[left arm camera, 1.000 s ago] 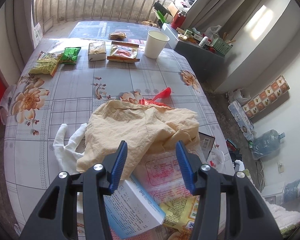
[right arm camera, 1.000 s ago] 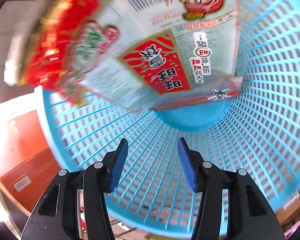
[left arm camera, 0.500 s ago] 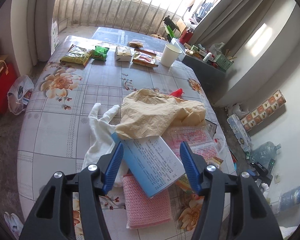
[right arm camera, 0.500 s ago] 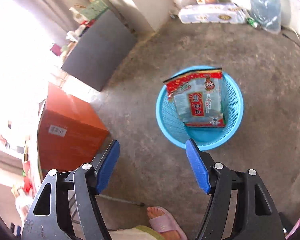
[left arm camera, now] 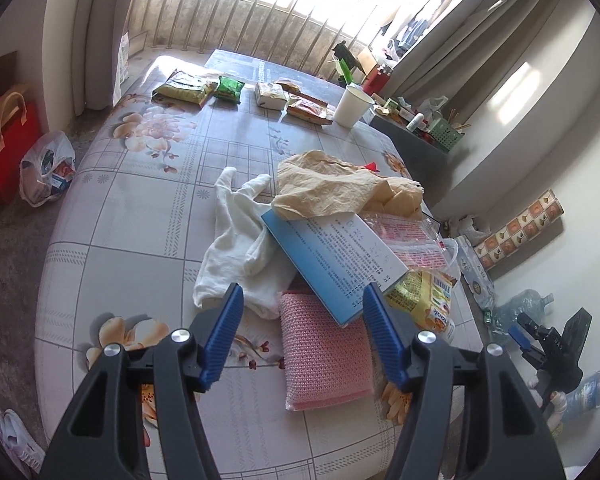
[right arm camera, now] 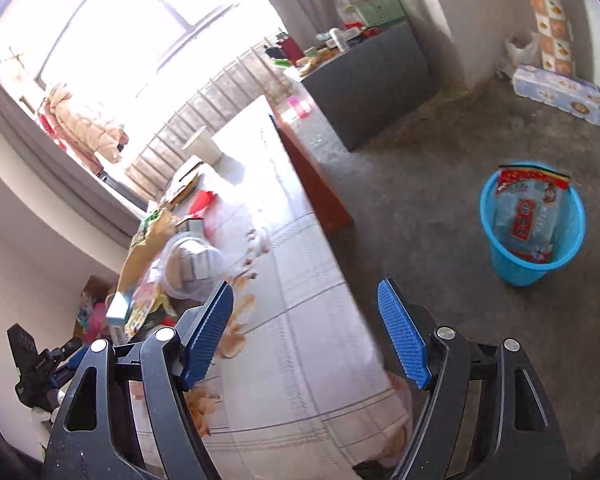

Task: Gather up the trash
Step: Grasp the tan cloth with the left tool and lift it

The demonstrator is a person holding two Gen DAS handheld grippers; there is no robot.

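A pile of trash lies on the floral table (left arm camera: 140, 208): a crumpled tan paper bag (left arm camera: 324, 188), white gloves (left arm camera: 236, 236), a blue-and-white box (left arm camera: 332, 256), a pink knitted cloth (left arm camera: 324, 352) and a yellow snack packet (left arm camera: 428, 300). My left gripper (left arm camera: 303, 300) hovers over the pile's near end, its jaws opening with nothing gripped between them. My right gripper (right arm camera: 305, 292) hangs above the table's edge, its jaws opening too, and it holds nothing. On the floor to the right stands a blue basket (right arm camera: 516, 268) with a red snack bag (right arm camera: 526, 216) in it.
At the table's far end stand a white paper cup (left arm camera: 353, 106) and several snack packets (left arm camera: 184, 88). A red gift bag (left arm camera: 8, 140) and a plastic bag (left arm camera: 46, 168) sit on the floor at left. A dark cabinet (right arm camera: 372, 76) stands behind the basket.
My left gripper drew back from the pile towards the table's near edge and widened. My right gripper let go of the red snack bag in the basket, rose, rolled and swung towards the table.
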